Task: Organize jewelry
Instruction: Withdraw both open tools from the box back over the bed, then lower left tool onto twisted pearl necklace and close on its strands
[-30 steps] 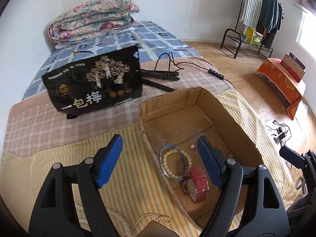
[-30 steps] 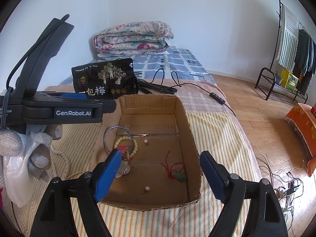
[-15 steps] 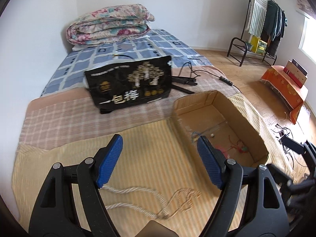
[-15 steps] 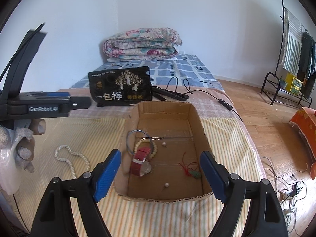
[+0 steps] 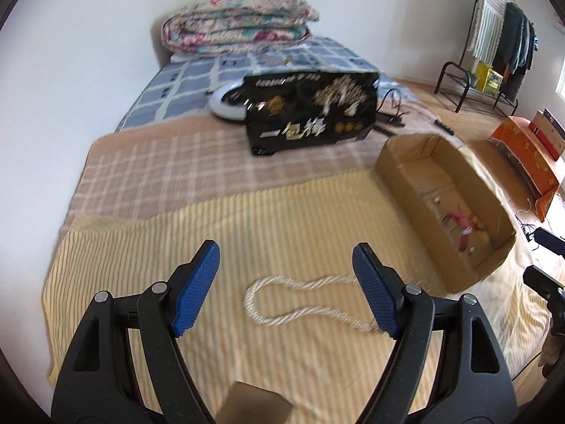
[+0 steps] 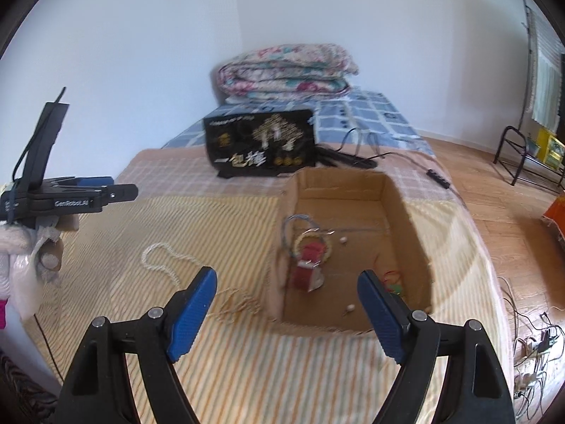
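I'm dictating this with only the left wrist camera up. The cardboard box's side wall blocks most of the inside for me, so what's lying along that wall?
Observer: A red watch lies just inside that wall of the cardboard box.
Operator: Anything with it?
Observer: It overlaps a cream bead bracelet.
Operator: Anything behind those?
Observer: A thin blue bangle lies further in and crosses the bracelet.
Operator: And the right gripper?
Observer: The right gripper is open and empty, and it hovers short of the box's near end.
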The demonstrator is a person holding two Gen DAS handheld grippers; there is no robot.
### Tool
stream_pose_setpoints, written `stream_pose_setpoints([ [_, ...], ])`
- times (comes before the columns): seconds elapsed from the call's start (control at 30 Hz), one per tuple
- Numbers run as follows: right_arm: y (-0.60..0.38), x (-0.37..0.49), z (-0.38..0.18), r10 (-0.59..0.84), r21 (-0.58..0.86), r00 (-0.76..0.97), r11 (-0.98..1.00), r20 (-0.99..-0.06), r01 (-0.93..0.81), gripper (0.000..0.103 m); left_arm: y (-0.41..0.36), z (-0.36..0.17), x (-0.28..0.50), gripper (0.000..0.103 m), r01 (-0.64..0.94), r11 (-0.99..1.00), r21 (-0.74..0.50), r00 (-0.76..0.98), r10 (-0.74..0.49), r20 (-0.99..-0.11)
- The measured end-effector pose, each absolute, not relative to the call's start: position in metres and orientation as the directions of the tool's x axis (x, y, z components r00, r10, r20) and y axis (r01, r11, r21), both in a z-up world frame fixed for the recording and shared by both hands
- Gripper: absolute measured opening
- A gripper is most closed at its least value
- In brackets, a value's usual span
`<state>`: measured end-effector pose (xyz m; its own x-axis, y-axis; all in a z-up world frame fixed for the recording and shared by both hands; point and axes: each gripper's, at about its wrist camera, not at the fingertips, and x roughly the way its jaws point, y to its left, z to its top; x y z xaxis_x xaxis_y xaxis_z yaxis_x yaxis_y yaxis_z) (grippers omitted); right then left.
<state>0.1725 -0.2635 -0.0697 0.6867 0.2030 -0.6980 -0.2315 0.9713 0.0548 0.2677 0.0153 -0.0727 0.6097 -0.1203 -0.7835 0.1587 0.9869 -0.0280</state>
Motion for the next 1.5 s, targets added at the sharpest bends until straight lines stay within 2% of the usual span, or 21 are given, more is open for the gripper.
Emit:
stream_pose_setpoints([
  [0.4, -0.234, 0.172, -0.096, 0.263, 0.117, 0.592, 0.955, -0.762, -0.274, 0.075, 0.063, -0.12, 0.268, 0.08, 0.072, 0.995, -0.074, 0.527, -0.101, -0.844],
  [0.67, -0.227, 0.177, -0.129, 0.311, 0.229, 0.492, 0.948, -0.813, -0.221, 0.058, 0.065, -0.143, 0.27, 0.08, 0.085, 0.991, -0.103, 0.49, -0.132, -0.862],
  [0.8, -0.21, 0.176, -0.143, 0.276, 0.161, 0.478, 0.95, -0.834, -0.267, 0.053, 0.067, -0.149, 0.273, 0.079, 0.083, 0.989, -0.121, 0.478, -0.146, -0.866],
  [0.87, -0.204, 0.177, -0.149, 0.258, 0.136, 0.468, 0.951, -0.845, -0.279, 0.044, 0.067, -0.152, 0.274, 0.075, 0.086, 0.988, -0.125, 0.472, -0.151, -0.868],
  [1.03, -0.197, 0.186, -0.166, 0.258, 0.157, 0.447, 0.955, -0.856, -0.25, 0.041, 0.066, -0.162, 0.28, 0.071, 0.088, 0.986, -0.139, 0.451, -0.164, -0.877],
  [1.1, -0.193, 0.19, -0.17, 0.249, 0.148, 0.446, 0.957, -0.86, -0.25, 0.04, 0.065, -0.165, 0.281, 0.064, 0.094, 0.986, -0.141, 0.443, -0.168, -0.881],
  [1.23, -0.187, 0.195, -0.178, 0.214, 0.104, 0.446, 0.96, -0.869, -0.259, 0.036, 0.065, -0.171, 0.284, 0.063, 0.096, 0.984, -0.153, 0.43, -0.179, -0.885],
  [1.5, -0.189, 0.208, -0.187, 0.213, 0.126, 0.437, 0.968, -0.874, -0.219, 0.036, 0.067, -0.179, 0.292, 0.063, 0.083, 0.979, -0.186, 0.412, -0.204, -0.888],
])
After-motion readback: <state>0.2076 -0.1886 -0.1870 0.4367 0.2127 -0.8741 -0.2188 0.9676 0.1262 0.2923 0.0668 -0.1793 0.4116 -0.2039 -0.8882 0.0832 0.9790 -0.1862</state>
